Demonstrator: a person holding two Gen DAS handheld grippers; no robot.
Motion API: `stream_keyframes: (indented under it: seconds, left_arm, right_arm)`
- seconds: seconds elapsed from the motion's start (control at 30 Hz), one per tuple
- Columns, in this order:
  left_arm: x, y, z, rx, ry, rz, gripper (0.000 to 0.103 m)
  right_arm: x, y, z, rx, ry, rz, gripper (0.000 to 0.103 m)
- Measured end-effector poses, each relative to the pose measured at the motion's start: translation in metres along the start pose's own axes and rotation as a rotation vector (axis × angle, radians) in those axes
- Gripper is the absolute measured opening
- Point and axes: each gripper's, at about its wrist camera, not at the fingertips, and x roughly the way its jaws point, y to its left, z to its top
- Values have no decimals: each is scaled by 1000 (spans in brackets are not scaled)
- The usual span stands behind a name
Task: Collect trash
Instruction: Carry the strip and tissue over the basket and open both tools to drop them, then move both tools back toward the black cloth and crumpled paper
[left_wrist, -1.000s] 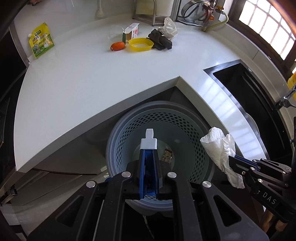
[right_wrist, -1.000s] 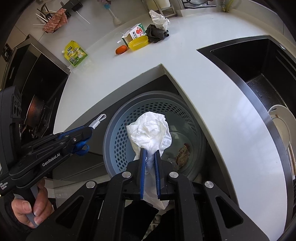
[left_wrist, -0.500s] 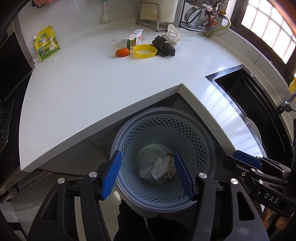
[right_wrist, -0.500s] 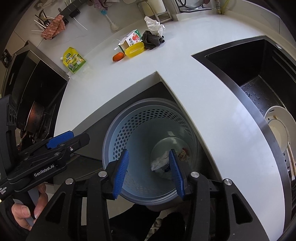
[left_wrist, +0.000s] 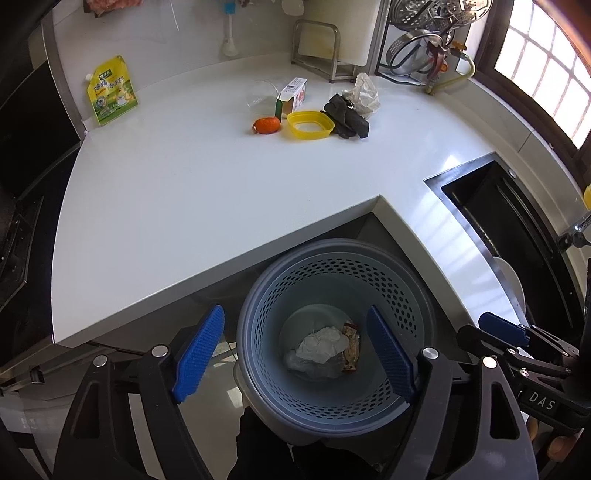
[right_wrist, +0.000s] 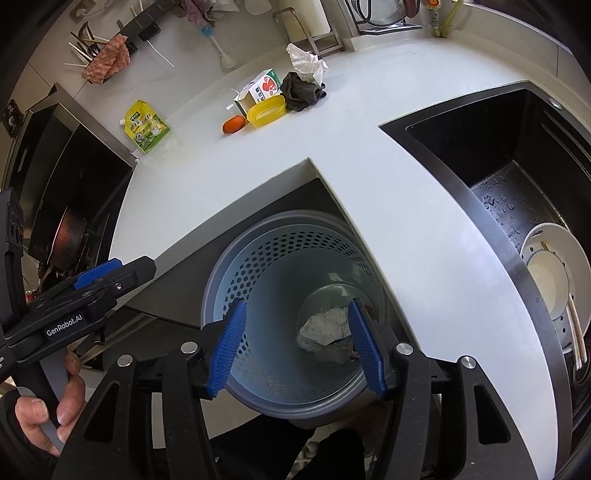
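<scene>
your left gripper (left_wrist: 295, 354) and right gripper (right_wrist: 297, 345) both hang over the perforated bin (left_wrist: 332, 280) with jaws spread wide and nothing between them. the crumpled tissue (left_wrist: 323, 345) lies on the bin's floor, touching a snack wrapper (left_wrist: 351, 347). on the counter (left_wrist: 221, 184) beyond the bin you have a crumpled paper (left_wrist: 364, 94), a carton (left_wrist: 291, 96) and a yellow pouch (left_wrist: 110, 90).

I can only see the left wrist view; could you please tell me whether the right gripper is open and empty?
Observer: Yes, the right gripper is open and empty, over the bin.
Operator: Thank you. What is in the sink?
Observer: A white bowl with chopsticks lies in the sink.
Operator: Is anything on the stove?
Observer: A pan sits there.
</scene>
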Motion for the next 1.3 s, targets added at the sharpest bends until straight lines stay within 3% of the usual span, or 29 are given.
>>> stream_keyframes:
  seconds: [0.57, 1.3]
  left_arm:
    - [-17, 35, 63, -38, -116, 21, 88]
    - [46, 97, 172, -34, -159, 32, 88]
  right_arm:
    - [-8, 18, 60, -18, -111, -27, 66]
    - [56, 33, 172, 0, -191, -144, 67]
